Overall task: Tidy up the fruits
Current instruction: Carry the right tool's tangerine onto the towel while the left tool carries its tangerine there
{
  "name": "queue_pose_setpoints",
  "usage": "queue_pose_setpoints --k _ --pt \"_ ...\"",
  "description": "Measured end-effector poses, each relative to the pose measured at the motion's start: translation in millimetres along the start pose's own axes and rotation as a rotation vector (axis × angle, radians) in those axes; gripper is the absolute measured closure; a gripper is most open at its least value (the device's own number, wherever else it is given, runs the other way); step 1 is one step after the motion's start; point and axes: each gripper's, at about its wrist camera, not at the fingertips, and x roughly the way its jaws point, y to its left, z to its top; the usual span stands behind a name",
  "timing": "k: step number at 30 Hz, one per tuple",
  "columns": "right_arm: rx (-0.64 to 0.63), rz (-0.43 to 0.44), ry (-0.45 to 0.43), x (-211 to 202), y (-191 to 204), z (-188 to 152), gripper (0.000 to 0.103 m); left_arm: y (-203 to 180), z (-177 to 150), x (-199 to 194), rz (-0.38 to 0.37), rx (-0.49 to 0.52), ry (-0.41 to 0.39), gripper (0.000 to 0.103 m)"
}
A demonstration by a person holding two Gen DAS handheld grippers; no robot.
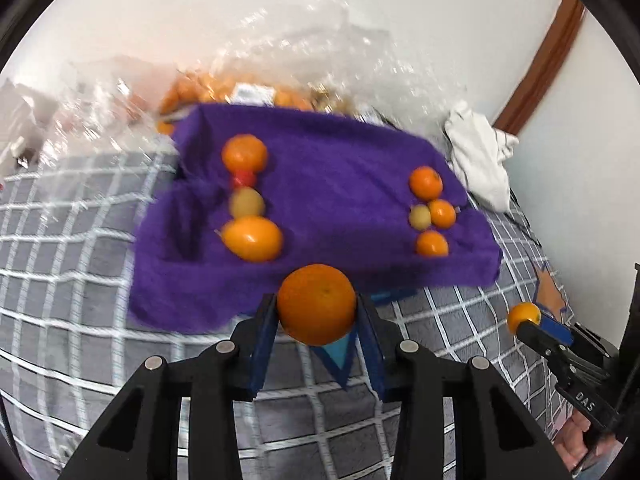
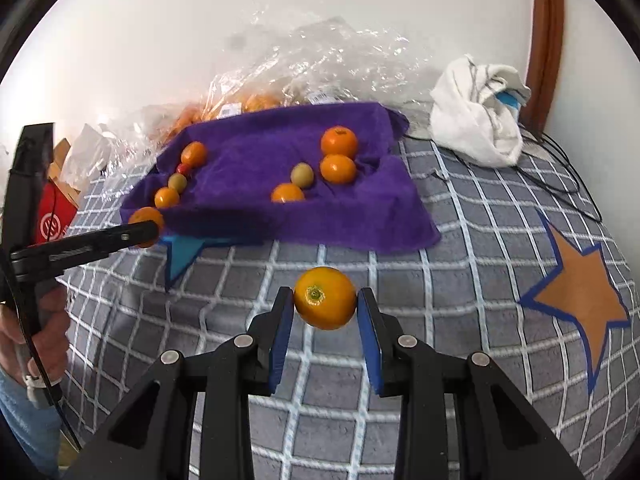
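My left gripper (image 1: 317,310) is shut on a large orange (image 1: 316,304), held just above the near edge of the purple towel (image 1: 340,168). My right gripper (image 2: 325,300) is shut on a smaller orange with a green stem end (image 2: 325,298), held over the checked cover in front of the towel (image 2: 248,140). On the towel lie two rows of fruit: a left row of oranges, a small red fruit and a green fruit (image 1: 248,202), and a right group of oranges and a green fruit (image 2: 302,174). Each gripper shows at the edge of the other's view.
A grey checked cover (image 2: 460,240) carries an orange star patch (image 2: 580,296) and a blue star patch (image 2: 184,254). Clear plastic bags of oranges (image 2: 256,92) lie behind the towel. A crumpled white cloth (image 2: 476,116) sits back right, a red box (image 2: 54,220) at left.
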Motion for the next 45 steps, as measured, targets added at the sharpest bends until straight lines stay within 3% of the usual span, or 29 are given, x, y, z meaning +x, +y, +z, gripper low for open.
queue_pose_setpoints --k 5,14,25,38,45 --pt "-0.015 0.027 -0.018 3.2 10.4 26.9 0.071 16.9 18.2 -16.2 0.057 -0.015 -0.038 0.065" --pt "-0.047 0.045 -0.046 13.3 24.6 72.9 0.071 35.6 37.7 -29.5 0.081 -0.045 -0.082 0.065" --pt "-0.039 0.064 -0.004 56.5 26.9 81.5 0.071 52.4 60.3 -18.0 0.071 -0.060 -0.081 0.065" --pt "-0.031 0.090 0.008 113.0 20.6 120.3 0.071 71.1 76.1 -0.7 0.059 -0.070 -0.077 0.065" --pt "-0.048 0.084 0.053 138.1 23.1 119.8 0.070 66.2 81.3 13.9 0.027 -0.050 -0.058 0.065"
